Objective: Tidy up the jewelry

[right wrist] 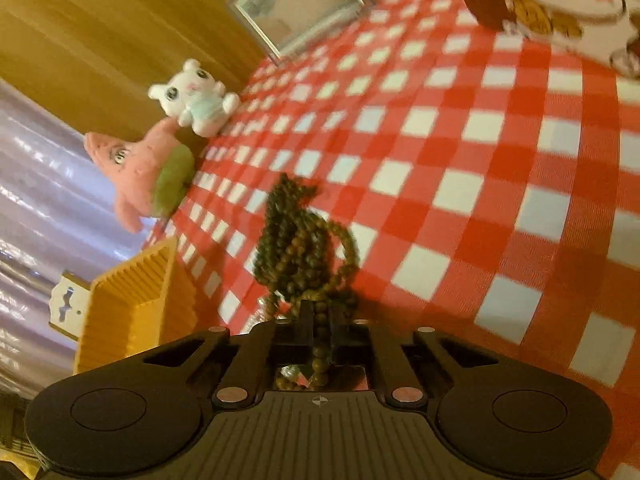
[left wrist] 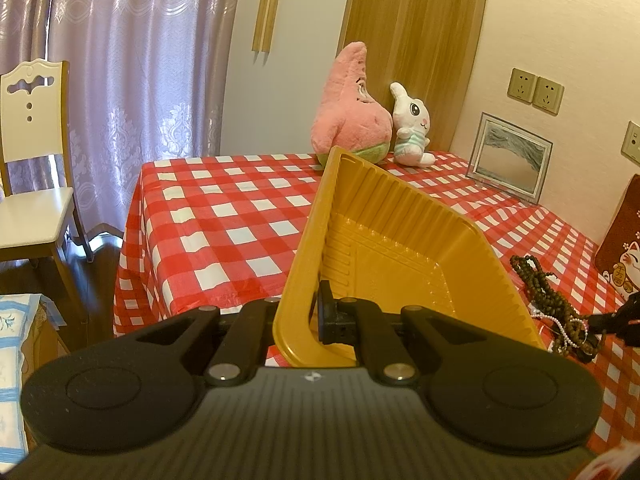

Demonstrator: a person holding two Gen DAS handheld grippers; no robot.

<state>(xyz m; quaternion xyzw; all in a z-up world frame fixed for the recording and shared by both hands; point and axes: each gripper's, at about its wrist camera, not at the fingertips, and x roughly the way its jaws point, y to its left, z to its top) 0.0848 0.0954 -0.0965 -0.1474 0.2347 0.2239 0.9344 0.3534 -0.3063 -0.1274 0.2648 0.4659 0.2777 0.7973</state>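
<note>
In the left wrist view a yellow ribbed plastic tray (left wrist: 400, 232) stands tilted over the near edge of the red-checked table (left wrist: 224, 216). My left gripper (left wrist: 316, 312) is shut on the tray's near wall. To the tray's right lies a heap of brown bead strands (left wrist: 548, 292) with a thin pearl string (left wrist: 568, 332). In the rolled, blurred right wrist view my right gripper (right wrist: 320, 320) is shut on a strand of the brown beads (right wrist: 296, 248), whose pile lies on the cloth just ahead. The tray (right wrist: 132, 312) shows at the lower left there.
A pink plush (left wrist: 352, 108) and a white rabbit plush (left wrist: 412, 128) sit at the table's far edge. A framed picture (left wrist: 508, 160) leans on the wall. A dark red bag with a cat print (left wrist: 624, 240) stands at right. A white chair (left wrist: 32, 160) stands left of the table.
</note>
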